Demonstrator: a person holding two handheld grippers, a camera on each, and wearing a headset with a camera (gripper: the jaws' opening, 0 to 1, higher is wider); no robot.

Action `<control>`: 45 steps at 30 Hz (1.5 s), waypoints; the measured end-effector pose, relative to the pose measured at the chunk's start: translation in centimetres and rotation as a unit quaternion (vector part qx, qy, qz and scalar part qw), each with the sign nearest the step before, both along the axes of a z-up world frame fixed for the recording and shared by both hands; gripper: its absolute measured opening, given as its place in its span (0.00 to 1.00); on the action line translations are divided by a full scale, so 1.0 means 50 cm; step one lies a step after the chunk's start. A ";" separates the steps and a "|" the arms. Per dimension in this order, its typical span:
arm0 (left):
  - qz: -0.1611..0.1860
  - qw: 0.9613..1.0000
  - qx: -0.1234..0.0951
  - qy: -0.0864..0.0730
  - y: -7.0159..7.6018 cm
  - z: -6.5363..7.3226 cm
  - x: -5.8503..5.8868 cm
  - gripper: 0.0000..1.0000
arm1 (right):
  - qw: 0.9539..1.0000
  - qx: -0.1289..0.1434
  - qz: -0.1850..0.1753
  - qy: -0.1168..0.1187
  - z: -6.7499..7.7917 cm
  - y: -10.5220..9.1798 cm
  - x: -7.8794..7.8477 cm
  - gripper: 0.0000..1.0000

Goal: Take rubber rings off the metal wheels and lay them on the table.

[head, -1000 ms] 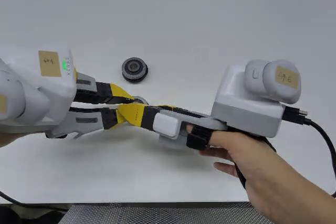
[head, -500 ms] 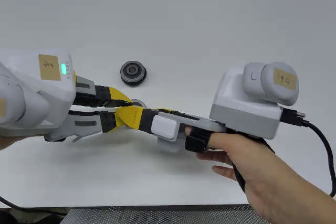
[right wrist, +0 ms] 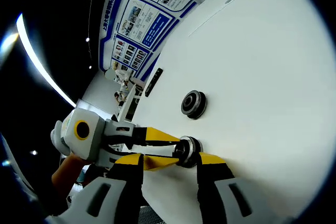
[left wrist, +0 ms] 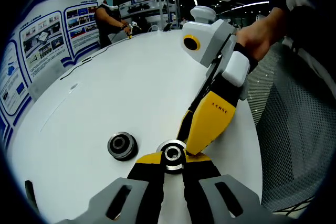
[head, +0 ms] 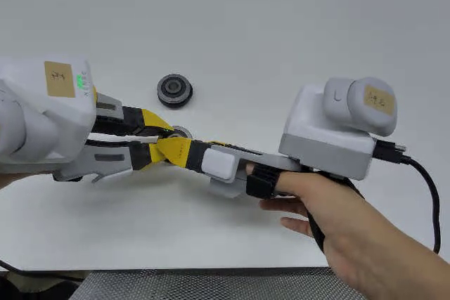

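Left gripper (left wrist: pixel 173 160): jaws clamped the small rubber-ringed metal wheel (left wrist: pixel 173 154) tight, steadying it.
Right gripper (right wrist: pixel 181 159): jaws closed on the same wheel, likely to strip it.

Head view looks down; opposed gripper views share the wheel (left wrist: pixel 173 156).

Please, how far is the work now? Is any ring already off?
Done: nothing yet; no freed ring lies on the table. In hand: the left tongs and right tongs both clamp one wheel between them. To do: strip that one, then the second wheel, lying with its black ring on.
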State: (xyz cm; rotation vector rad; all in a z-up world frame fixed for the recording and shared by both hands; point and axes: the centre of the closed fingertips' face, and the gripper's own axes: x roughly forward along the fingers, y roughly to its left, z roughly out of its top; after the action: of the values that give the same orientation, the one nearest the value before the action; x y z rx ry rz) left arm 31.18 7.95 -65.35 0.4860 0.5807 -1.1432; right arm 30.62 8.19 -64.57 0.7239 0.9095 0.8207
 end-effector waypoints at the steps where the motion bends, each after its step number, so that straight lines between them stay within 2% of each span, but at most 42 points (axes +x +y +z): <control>1: 0.000 1.000 0.000 0.000 0.000 0.000 0.000 0.12 | 1.000 0.005 -0.003 0.005 0.001 -0.001 0.000 0.43; 5: 0.001 1.000 -0.003 0.000 0.000 0.000 0.000 0.13 | 1.000 0.017 -0.011 0.017 0.001 -0.009 0.002 0.41; 10: 0.003 1.000 -0.005 0.002 0.000 0.000 0.000 0.13 | 1.000 0.023 -0.014 0.010 0.013 -0.014 0.005 0.34; 22: 0.004 1.000 -0.007 0.002 0.001 0.001 -0.001 0.13 | 1.000 0.014 -0.008 0.004 0.010 -0.004 -0.006 0.39; 35: 0.004 1.000 -0.007 0.002 0.002 0.001 -0.001 0.12 | 1.000 -0.001 -0.009 -0.012 0.008 -0.001 0.001 0.43; 45: 0.003 1.000 -0.005 0.002 0.000 0.001 -0.001 0.12 | 1.000 -0.005 -0.006 -0.010 0.002 0.000 0.001 0.45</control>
State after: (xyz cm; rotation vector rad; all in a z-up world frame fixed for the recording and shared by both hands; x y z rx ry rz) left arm 31.12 7.97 -65.31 0.4733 0.5805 -1.1404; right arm 30.64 8.17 -64.46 0.7109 0.8895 0.8103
